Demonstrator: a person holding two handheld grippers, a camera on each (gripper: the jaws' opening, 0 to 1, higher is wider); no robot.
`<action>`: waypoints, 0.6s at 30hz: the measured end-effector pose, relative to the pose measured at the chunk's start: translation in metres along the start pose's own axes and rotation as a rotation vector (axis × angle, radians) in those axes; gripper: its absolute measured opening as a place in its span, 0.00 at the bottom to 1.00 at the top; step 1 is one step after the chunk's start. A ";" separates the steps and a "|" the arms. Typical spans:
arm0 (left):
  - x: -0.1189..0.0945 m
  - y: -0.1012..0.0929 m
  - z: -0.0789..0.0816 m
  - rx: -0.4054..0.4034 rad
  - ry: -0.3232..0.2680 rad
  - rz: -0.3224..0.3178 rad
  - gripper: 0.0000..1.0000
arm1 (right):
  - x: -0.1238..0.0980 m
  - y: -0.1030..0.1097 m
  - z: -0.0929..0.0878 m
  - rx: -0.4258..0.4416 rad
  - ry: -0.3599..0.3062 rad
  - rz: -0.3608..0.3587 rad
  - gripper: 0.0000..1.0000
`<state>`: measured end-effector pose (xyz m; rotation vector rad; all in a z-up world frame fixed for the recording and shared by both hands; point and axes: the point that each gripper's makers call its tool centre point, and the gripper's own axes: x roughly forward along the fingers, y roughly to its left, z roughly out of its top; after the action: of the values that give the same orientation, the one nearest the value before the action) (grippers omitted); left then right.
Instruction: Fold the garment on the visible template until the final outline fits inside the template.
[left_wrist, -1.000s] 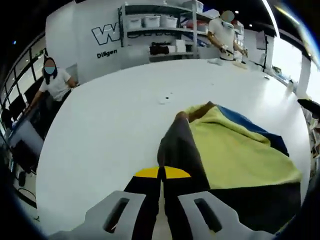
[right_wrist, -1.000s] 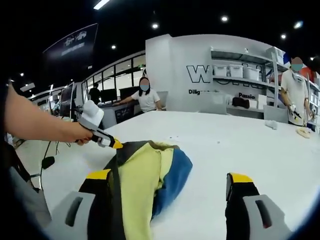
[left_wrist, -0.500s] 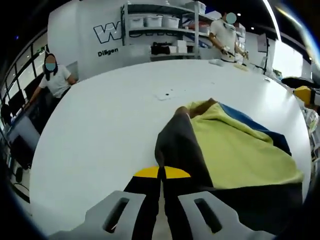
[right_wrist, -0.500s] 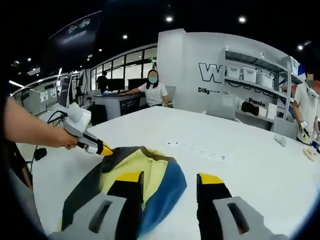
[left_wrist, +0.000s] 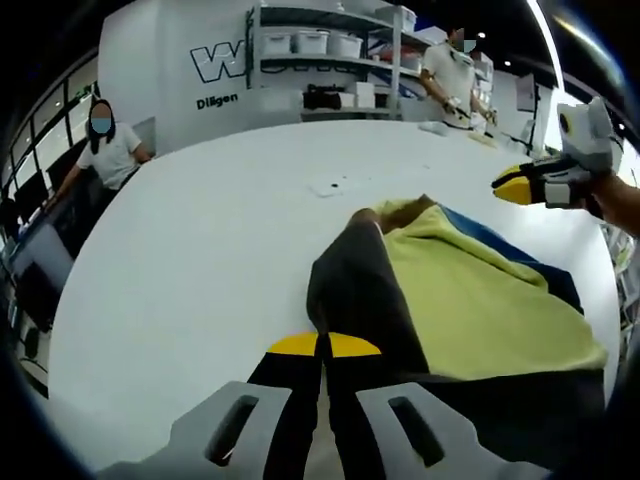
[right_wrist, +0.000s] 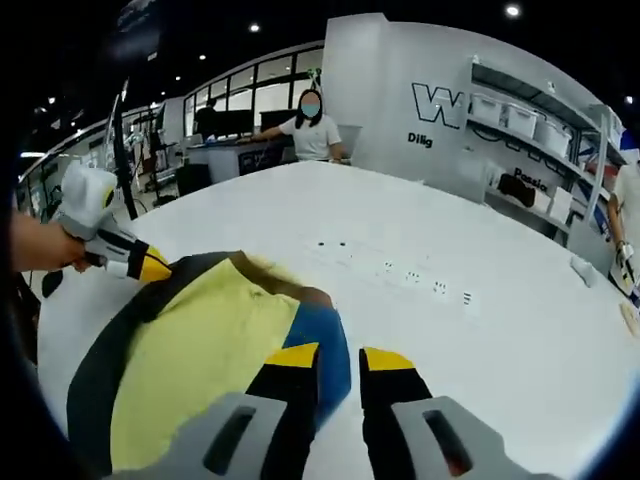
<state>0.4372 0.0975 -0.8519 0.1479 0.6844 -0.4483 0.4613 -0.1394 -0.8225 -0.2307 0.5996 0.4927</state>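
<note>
Now garment (left_wrist: 470, 300) sits pinched between left jaws.

Two handheld grippers: left gripper (left_wrist: 322, 352) and right gripper (right_wrist: 338, 358), each with black jaws, yellow tips, grey slotted bases; white handle gripped by a bare hand (right_wrist: 35, 244).
</note>
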 end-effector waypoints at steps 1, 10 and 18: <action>0.000 -0.001 0.000 0.001 0.001 -0.001 0.00 | 0.005 -0.001 -0.004 -0.001 0.012 -0.001 0.12; 0.002 -0.002 -0.002 -0.002 0.000 -0.009 0.00 | 0.029 -0.008 -0.017 -0.006 0.044 -0.012 0.13; 0.003 -0.002 -0.003 0.000 0.004 -0.009 0.00 | 0.036 -0.008 -0.026 -0.010 0.070 -0.007 0.12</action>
<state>0.4365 0.0959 -0.8558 0.1458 0.6888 -0.4564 0.4783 -0.1418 -0.8640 -0.2597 0.6643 0.4824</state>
